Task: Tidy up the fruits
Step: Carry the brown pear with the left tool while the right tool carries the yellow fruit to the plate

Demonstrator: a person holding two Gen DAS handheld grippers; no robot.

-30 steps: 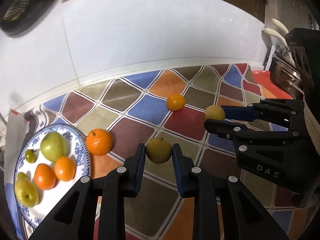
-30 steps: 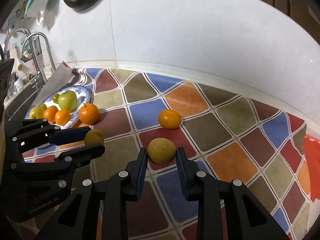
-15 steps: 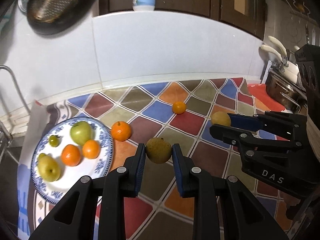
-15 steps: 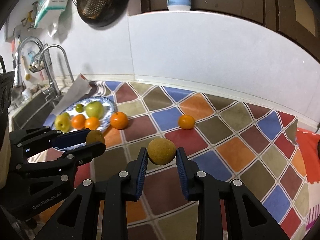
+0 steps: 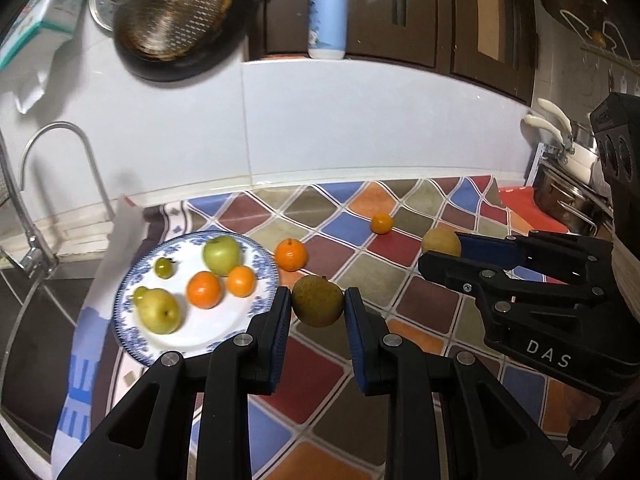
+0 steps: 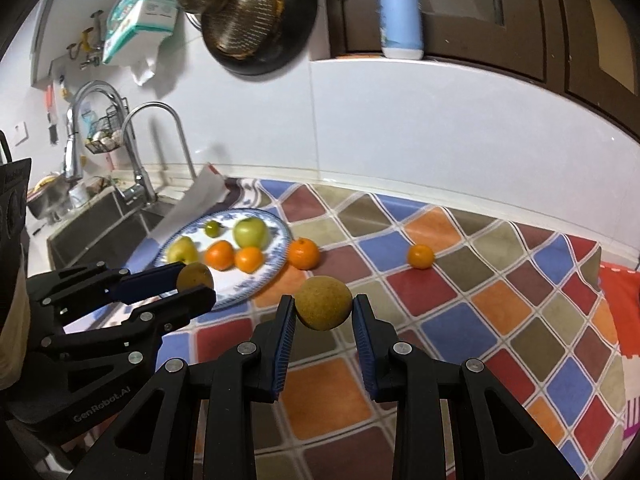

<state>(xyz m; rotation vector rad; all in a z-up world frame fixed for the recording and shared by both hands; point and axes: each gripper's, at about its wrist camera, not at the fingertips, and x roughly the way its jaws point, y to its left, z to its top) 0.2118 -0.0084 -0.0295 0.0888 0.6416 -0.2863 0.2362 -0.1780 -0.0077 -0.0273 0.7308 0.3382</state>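
My left gripper (image 5: 317, 308) is shut on a brown pear (image 5: 317, 305), held above the counter just right of the blue-and-white plate (image 5: 188, 340). My right gripper (image 6: 323, 310) is shut on a second brown pear (image 6: 323, 307), also lifted. Each gripper shows in the other's view, the right one (image 5: 444, 246) and the left one (image 6: 196, 280). The plate (image 6: 264, 280) holds a green apple (image 5: 221, 255), two oranges (image 5: 204, 289), a yellow pear (image 5: 159, 312) and a small green fruit (image 5: 163, 268). One orange (image 5: 291, 255) lies beside the plate, a smaller one (image 5: 381, 223) farther back.
A checkered colourful mat (image 5: 400, 280) covers the counter. A sink (image 6: 100, 224) with a faucet (image 6: 160, 152) lies left of the plate. A white tiled wall stands behind, with a pan (image 5: 176, 16) hanging and a soap bottle (image 5: 327, 12) on the ledge. Pots (image 5: 568, 200) stand at the right.
Both grippers have risen and pulled back with their pears, so the counter and plate look smaller and farther away. The fruit on the counter has not moved.
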